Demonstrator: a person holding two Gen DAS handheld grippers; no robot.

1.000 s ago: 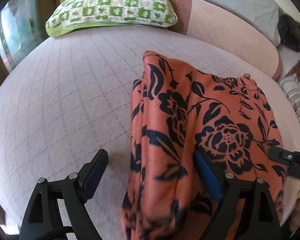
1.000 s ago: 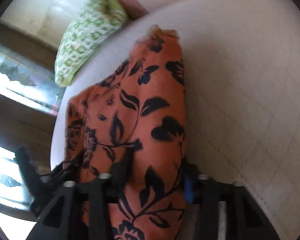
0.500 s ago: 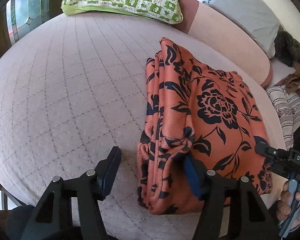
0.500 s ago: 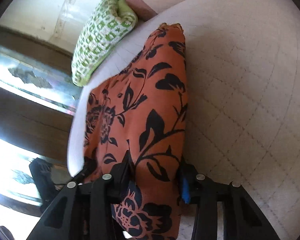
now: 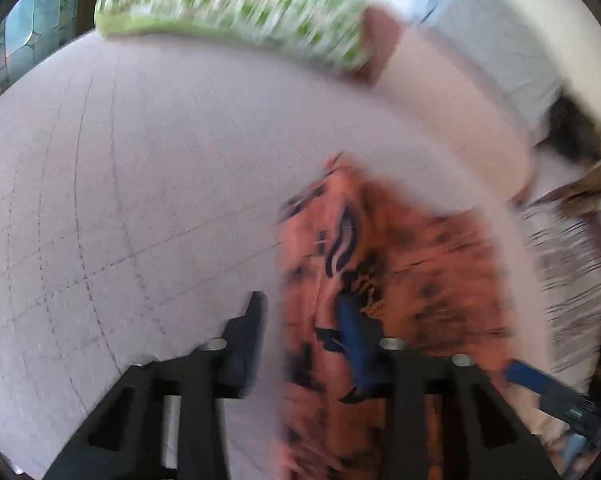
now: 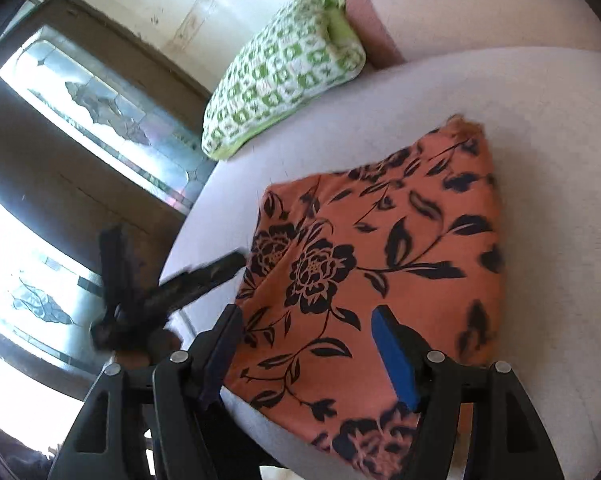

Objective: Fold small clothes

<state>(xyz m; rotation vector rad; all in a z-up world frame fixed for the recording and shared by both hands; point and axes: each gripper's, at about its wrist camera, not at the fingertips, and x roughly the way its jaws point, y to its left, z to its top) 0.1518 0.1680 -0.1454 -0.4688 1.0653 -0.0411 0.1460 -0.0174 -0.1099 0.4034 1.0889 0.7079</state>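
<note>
Here, 1 folded orange floral garment (image 6: pixel 380 264), 1 green pillow (image 6: pixel 284 80), 2 tongs.

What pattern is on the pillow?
Green and white checks on the pillow, clearest in the right wrist view.

My left wrist view is smeared with motion: the orange floral garment (image 5: pixel 400 264) shows its print only as streaks, and the green checked pillow (image 5: pixel 236 8) loses its pattern. I can't tell there whether my left gripper (image 5: pixel 300 332), whose jaws are closing, presses the cloth's edge between them. The garment's near end runs off the bottom edge. In my right wrist view the left gripper (image 6: pixel 172 292) is a dark blur, and the garment's (image 6: pixel 380 256) near corner is cut off.
</note>
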